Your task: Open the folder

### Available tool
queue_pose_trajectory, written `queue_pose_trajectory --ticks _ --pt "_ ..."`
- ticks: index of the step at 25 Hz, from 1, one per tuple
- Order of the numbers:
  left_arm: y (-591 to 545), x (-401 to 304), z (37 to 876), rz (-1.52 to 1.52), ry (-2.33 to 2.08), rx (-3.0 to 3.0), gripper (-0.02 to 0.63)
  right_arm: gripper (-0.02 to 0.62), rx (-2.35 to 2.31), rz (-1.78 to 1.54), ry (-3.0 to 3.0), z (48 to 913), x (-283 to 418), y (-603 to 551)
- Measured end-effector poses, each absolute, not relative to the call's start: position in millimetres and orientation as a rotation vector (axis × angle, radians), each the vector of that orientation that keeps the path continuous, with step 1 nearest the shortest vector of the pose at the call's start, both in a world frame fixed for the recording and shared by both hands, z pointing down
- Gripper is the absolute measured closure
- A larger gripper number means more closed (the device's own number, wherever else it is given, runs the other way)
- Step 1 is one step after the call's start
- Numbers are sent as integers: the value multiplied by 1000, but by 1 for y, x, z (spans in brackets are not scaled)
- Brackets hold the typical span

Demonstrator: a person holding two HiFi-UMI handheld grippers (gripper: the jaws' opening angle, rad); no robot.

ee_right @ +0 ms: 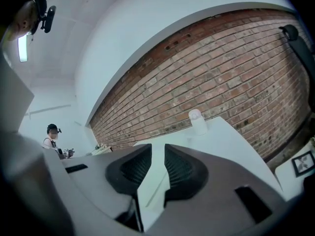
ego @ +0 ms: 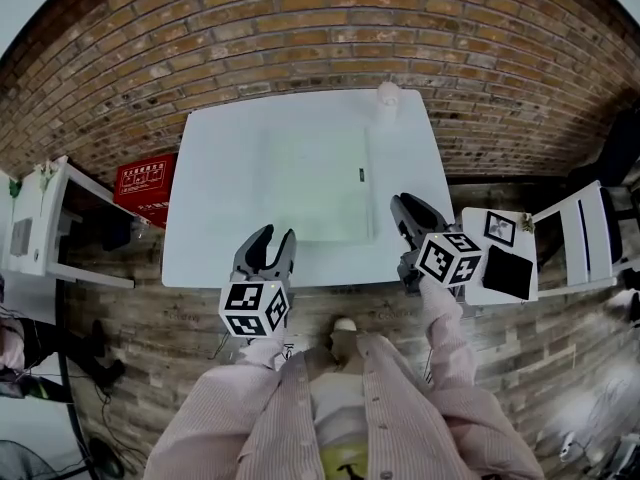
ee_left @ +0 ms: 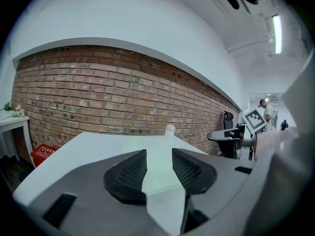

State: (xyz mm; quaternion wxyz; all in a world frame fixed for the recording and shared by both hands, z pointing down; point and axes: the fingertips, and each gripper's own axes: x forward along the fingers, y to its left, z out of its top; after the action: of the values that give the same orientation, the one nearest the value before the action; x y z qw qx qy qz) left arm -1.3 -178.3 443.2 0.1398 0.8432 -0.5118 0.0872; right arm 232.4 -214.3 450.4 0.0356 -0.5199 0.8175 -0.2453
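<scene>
The folder (ego: pixel 318 183) lies flat mid-worktop (ego: pixel 215 198), toward the near edge. Left hand-held gripper (ego: pixel 272 236) and right hand-held gripper (ego: pixel 405 208) hover there, both spread, empty. It looks thin, light, floppy; I'd pinch the cover's free edge.

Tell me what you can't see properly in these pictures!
- Folder: in the head view it is so pale against the white table that I cannot tell which edge opens. In the left gripper view the left claw covers most of it.
- Small white thing at the table's far edge: too small to name in any view.
- Red box: head view, print too small to read.
</scene>
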Motion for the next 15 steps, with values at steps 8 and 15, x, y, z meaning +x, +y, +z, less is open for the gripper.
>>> queue_pose_trajectory --ticks 8,15 --pt "-193 26 456 487 -1400 2549 433 532 -1522 -911 2539 486 223 -250" --pt "-198 51 476 795 -1219 2706 394 532 -1493 -1042 2535 517 213 -279"
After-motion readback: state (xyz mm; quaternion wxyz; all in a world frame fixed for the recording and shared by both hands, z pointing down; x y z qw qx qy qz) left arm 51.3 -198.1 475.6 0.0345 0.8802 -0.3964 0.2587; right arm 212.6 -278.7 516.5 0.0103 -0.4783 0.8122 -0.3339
